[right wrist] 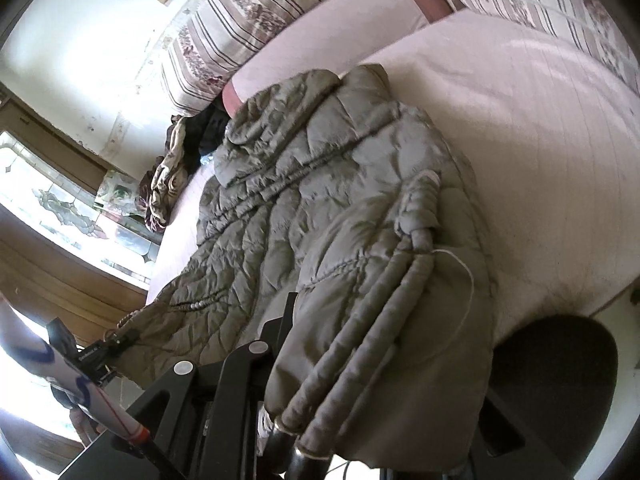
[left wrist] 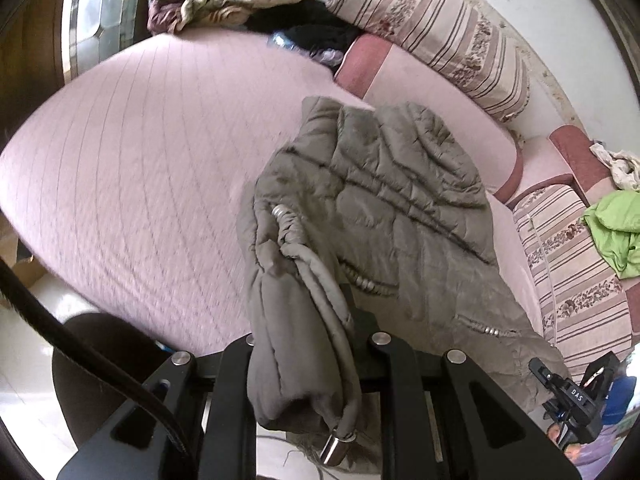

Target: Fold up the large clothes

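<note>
Left claw (left wrist: 308,344) and right claw (right wrist: 320,344) each gripped a bunched edge of the grey quilted jacket (left wrist: 384,208), which lay across the pink bed (left wrist: 132,168).

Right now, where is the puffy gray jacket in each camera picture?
Left wrist view: the gray jacket fills the middle, lying on the pink bed.
Right wrist view: the gray jacket spreads across the middle, draping toward the bottom.
Shared landmark: the striped cushion behind it.
</note>
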`<state>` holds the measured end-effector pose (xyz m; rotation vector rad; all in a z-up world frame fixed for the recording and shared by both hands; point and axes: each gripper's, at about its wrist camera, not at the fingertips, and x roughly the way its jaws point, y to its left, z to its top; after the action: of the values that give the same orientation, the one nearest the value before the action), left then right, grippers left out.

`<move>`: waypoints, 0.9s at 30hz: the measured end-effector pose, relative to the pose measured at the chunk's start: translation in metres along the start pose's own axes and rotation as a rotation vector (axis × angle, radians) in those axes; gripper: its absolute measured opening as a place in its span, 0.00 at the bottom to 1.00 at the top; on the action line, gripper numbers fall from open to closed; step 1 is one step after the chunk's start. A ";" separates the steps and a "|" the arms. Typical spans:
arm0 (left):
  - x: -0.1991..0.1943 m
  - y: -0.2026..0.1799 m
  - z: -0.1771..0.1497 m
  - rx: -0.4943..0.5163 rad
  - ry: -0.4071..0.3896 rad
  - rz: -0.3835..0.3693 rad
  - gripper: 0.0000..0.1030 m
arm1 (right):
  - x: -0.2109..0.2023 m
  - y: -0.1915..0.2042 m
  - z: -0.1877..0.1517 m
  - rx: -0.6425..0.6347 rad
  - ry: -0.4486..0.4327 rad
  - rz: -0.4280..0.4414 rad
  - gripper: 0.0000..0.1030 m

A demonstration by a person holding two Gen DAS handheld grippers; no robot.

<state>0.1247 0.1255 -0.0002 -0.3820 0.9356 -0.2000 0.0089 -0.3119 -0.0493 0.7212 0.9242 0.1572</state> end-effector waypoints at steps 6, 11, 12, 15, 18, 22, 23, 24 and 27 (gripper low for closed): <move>-0.006 -0.018 0.014 0.037 -0.071 0.019 0.17 | -0.004 0.012 0.013 -0.025 -0.025 0.007 0.19; -0.013 -0.028 0.023 0.068 -0.108 0.036 0.17 | -0.007 0.023 0.024 -0.039 -0.042 0.004 0.19; -0.013 -0.029 0.025 0.069 -0.111 0.037 0.17 | -0.008 0.026 0.027 -0.043 -0.045 0.002 0.19; -0.014 -0.031 0.035 0.065 -0.115 0.037 0.17 | -0.009 0.031 0.035 -0.048 -0.051 -0.001 0.19; -0.015 -0.034 0.044 0.055 -0.118 0.034 0.17 | -0.010 0.039 0.044 -0.054 -0.060 -0.002 0.19; -0.016 -0.035 0.054 0.043 -0.116 0.033 0.17 | -0.009 0.049 0.054 -0.063 -0.070 -0.002 0.19; -0.016 -0.035 0.056 0.042 -0.115 0.033 0.17 | -0.009 0.052 0.057 -0.065 -0.072 -0.002 0.19; -0.016 -0.036 0.058 0.041 -0.114 0.033 0.17 | -0.008 0.054 0.060 -0.067 -0.074 -0.002 0.19; -0.016 -0.038 0.063 0.042 -0.113 0.035 0.17 | -0.008 0.061 0.069 -0.071 -0.081 -0.005 0.19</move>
<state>0.1671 0.1108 0.0606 -0.3349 0.8248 -0.1645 0.0682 -0.3038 0.0210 0.6551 0.8394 0.1550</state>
